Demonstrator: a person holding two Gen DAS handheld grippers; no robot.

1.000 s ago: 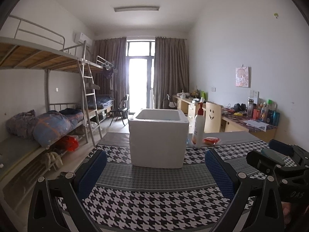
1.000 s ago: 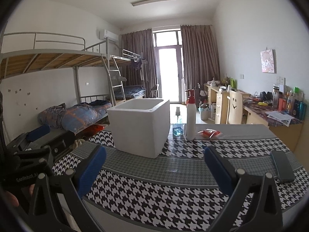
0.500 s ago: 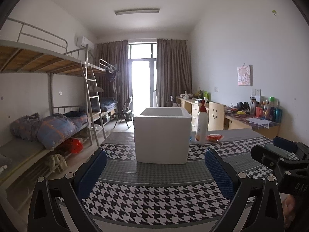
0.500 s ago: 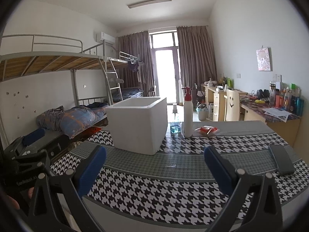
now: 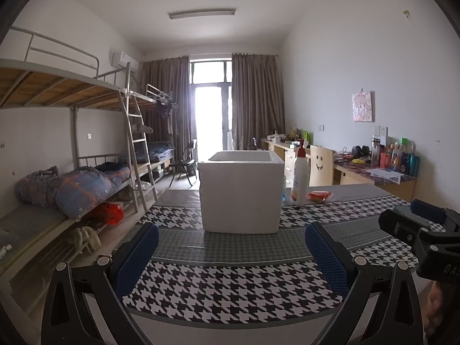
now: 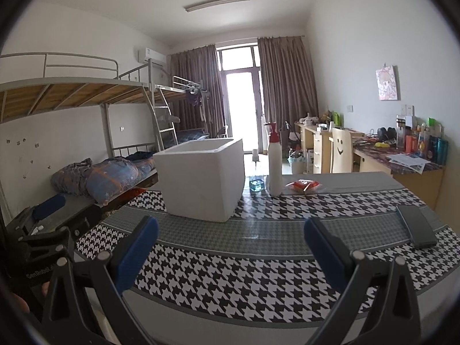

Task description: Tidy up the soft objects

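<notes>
left gripper [image 5: 231, 247]: mine, fingers spread wide, nothing between the blue pads, held above the near edge of the table; also seen from the right wrist view at far left [image 6: 49, 224], where I can't tell its spread.
right gripper [image 6: 230, 244]: mine, also spread wide with nothing in it, above the near edge; its black body shows at the right of the left wrist view [image 5: 422, 227].
table [image 5: 230, 293]: covered in a black-and-white houndstooth cloth with grey bands.
white foam box [image 5: 241, 191]: open top, upright on the cloth, straight ahead of the left gripper and well apart from both grippers; in the right wrist view it sits left of centre [image 6: 201, 179]. I can't see what's inside from this angle.
lotion bottle [image 5: 299, 176]: white, red pump, upright just right of the box, near it but not touching.
orange packet [image 5: 317, 195]: flat on the cloth just right of the bottle, looks plastic-wrapped.
small blue glass jar [image 6: 256, 184]: between box and bottle, behind them, only partly seen.
black flat case [image 6: 417, 225]: lying on the cloth at the right side, well apart from the box.
soft objects: only candidate I see on the table is the orange packet, and I can't confirm it's soft.
bunk bed [image 5: 72, 155]: left of the table, rumpled bedding on the lower bunk.
</notes>
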